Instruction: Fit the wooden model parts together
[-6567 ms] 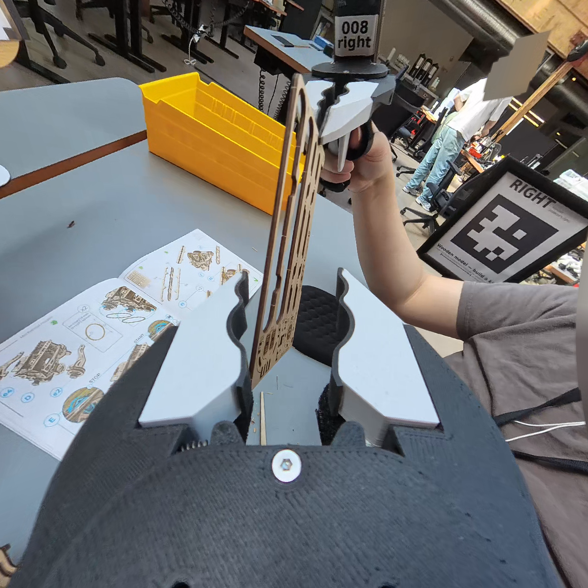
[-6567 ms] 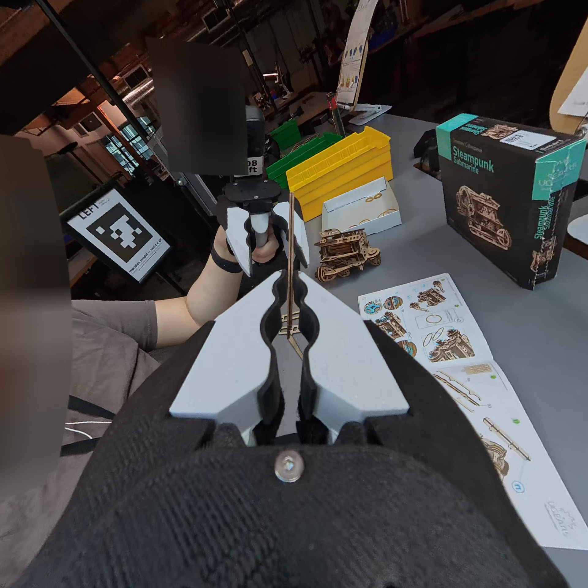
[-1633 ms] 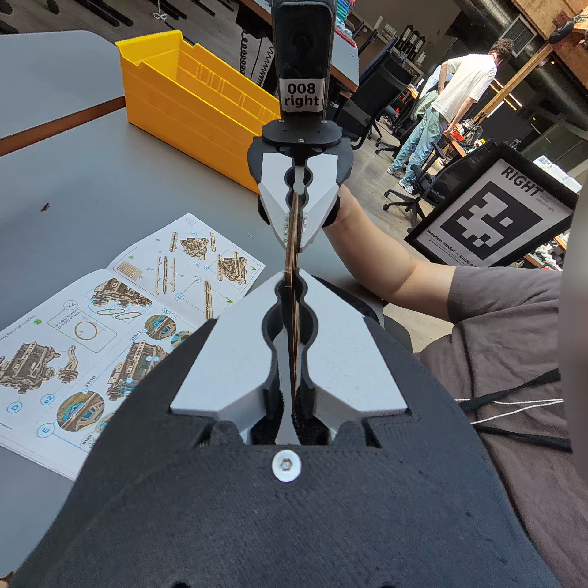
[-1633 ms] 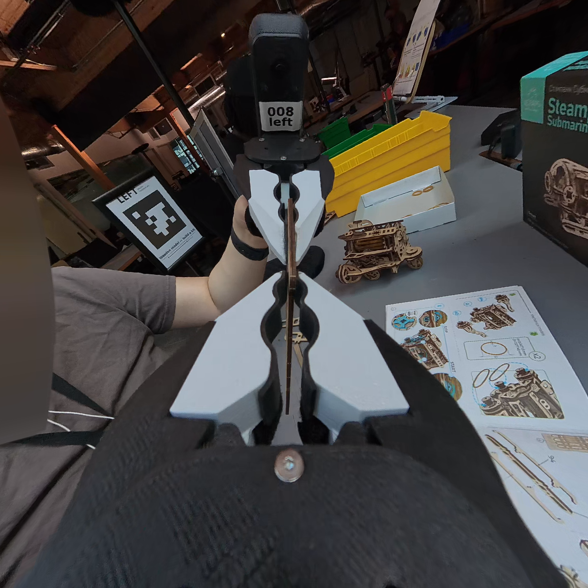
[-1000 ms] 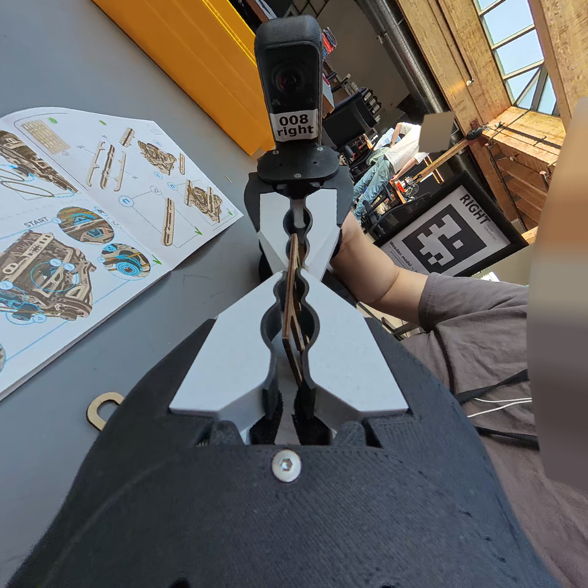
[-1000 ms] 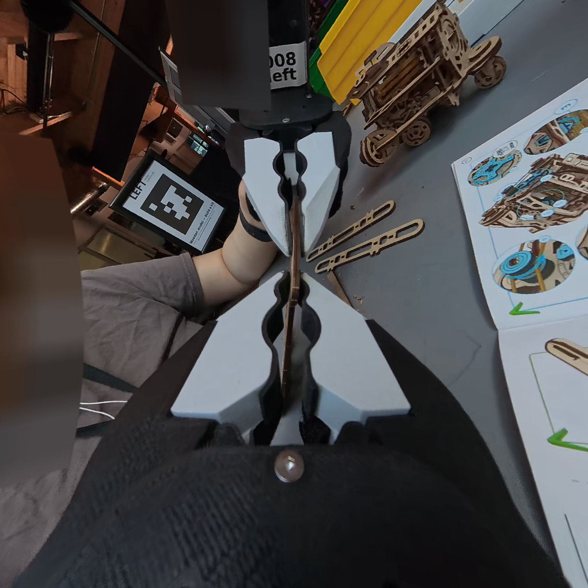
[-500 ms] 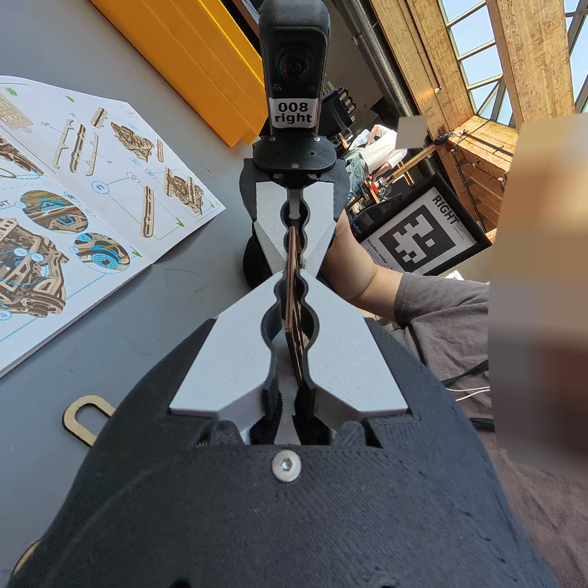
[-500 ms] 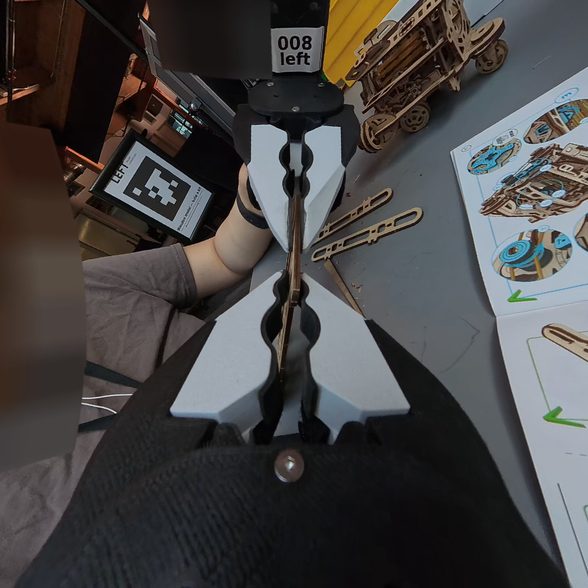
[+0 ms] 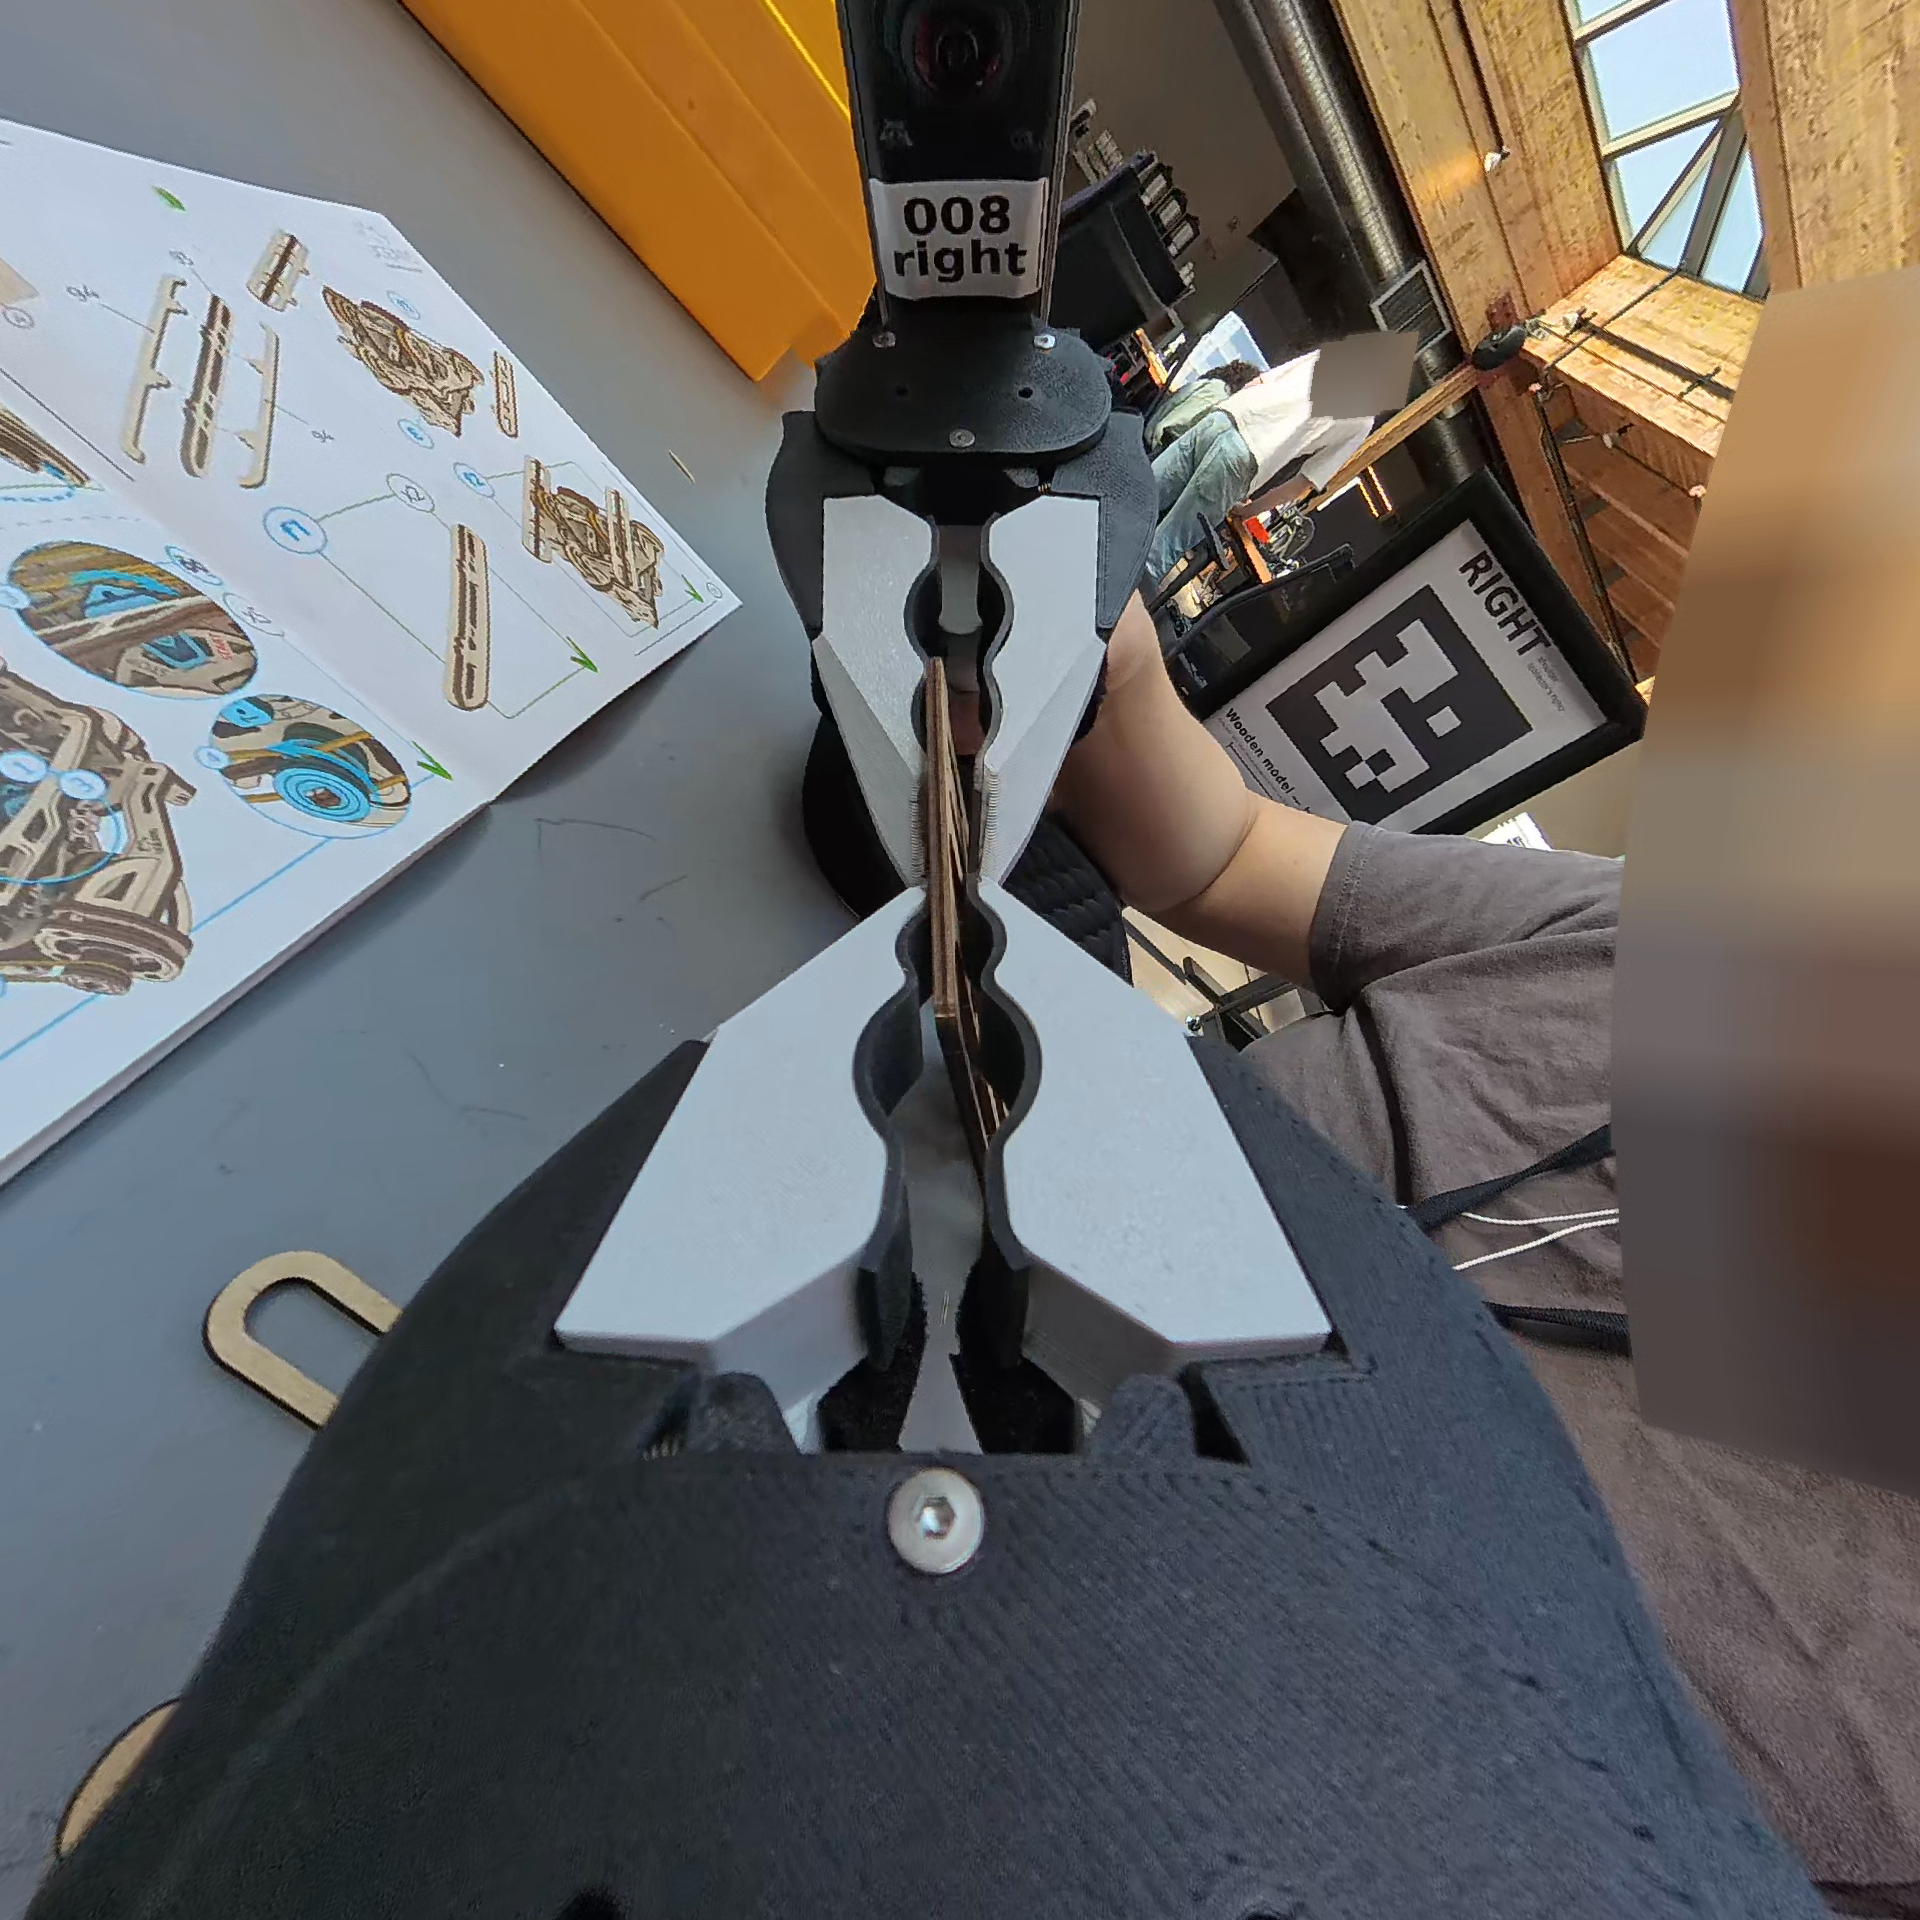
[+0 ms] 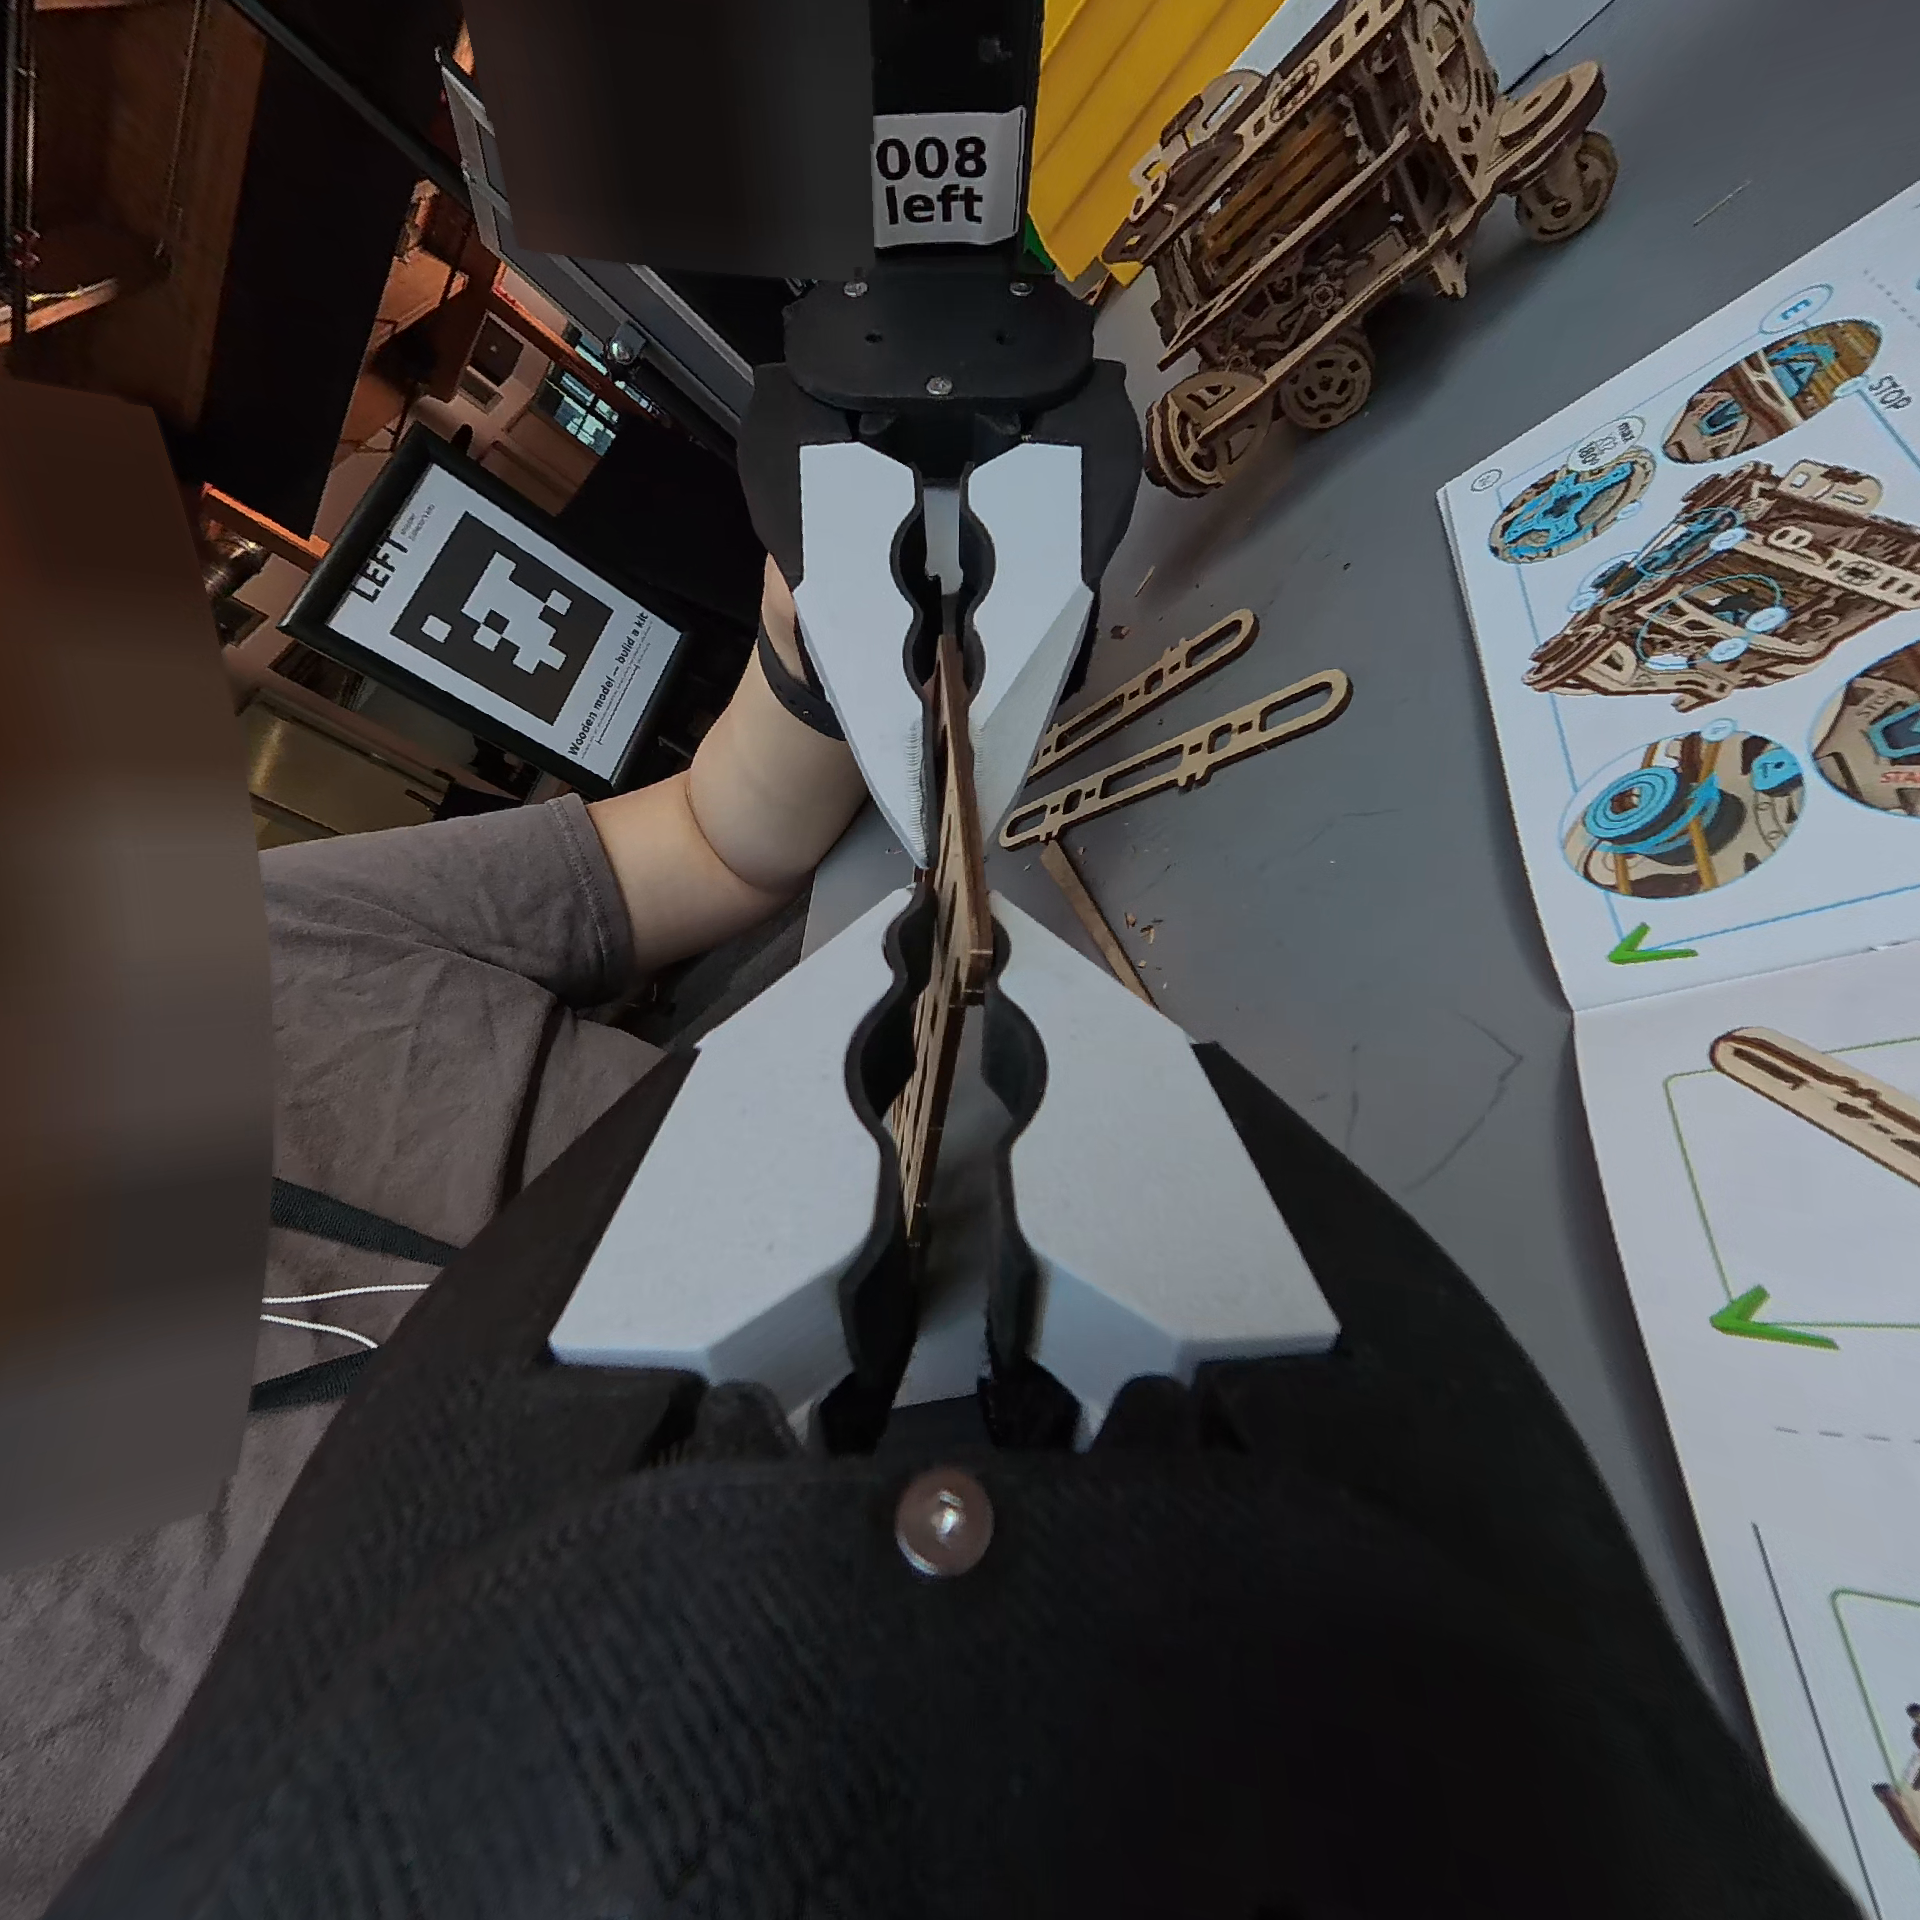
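A thin laser-cut wooden sheet is held edge-on between both grippers, above the grey table. My left gripper is shut on one end of it. My right gripper is shut on the other end of the sheet. The two grippers face each other almost tip to tip. The sheet sits slightly skewed between the right fingers. Two loose slotted wooden strips lie on the table behind the left gripper.
An open instruction booklet lies on the table, also in the right wrist view. A built wooden vehicle, a yellow bin, a wooden loop piece and a thin stick are nearby. The person's arms and torso are close. The tips of both grippers are at nearly the same place. The built wooden vehicle is about 20 cm from both grippers' fingertips.
The left gripper, open beside the sheet 6.6 s ago, has shut on it. Both grippers have tilted down toward the table and drawn closer together. The sheet now looks slightly skewed.
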### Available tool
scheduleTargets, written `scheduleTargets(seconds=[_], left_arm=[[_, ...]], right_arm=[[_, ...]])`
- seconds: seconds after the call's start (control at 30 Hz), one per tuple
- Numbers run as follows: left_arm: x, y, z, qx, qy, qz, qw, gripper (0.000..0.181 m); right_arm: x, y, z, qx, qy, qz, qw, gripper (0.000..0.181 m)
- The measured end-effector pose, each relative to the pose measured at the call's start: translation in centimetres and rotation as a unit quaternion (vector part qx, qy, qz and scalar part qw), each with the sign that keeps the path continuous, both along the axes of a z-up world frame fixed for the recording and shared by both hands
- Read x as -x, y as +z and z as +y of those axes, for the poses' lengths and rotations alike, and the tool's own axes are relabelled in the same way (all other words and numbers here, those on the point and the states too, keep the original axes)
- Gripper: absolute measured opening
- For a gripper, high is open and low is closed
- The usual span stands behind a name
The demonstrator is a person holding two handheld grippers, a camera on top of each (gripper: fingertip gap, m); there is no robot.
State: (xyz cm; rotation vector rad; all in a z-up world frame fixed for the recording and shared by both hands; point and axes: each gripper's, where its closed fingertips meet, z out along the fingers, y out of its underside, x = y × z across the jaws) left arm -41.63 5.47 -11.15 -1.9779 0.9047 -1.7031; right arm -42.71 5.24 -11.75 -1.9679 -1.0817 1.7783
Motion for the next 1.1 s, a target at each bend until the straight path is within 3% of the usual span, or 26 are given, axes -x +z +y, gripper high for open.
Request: scheduleTargets(seconds=[0.53, 0.9, 1.1], left_arm=[[-0.5, -0.7, -0.2, 0.042, 0.028, 0.006, 0.999, 0.000], [-0.2, -0.5, 0.1, 0.021, 0.026, -0.006, 0.999, 0.000], [0.2, -0.2, 0.7, -0.006, 0.041, -0.001, 0.999, 0.000]], right_arm=[[-0.6, -0.9, -0.2, 0.022, 0.011, -0.037, 0.999, 0.001], [-0.3, -0.5, 0.0, 0.010, 0.006, -0.024, 1.000, 0.003], [-0.5, -0.7, 0.4, 0.009, -0.036, -0.005, 0.999, 0.006]])
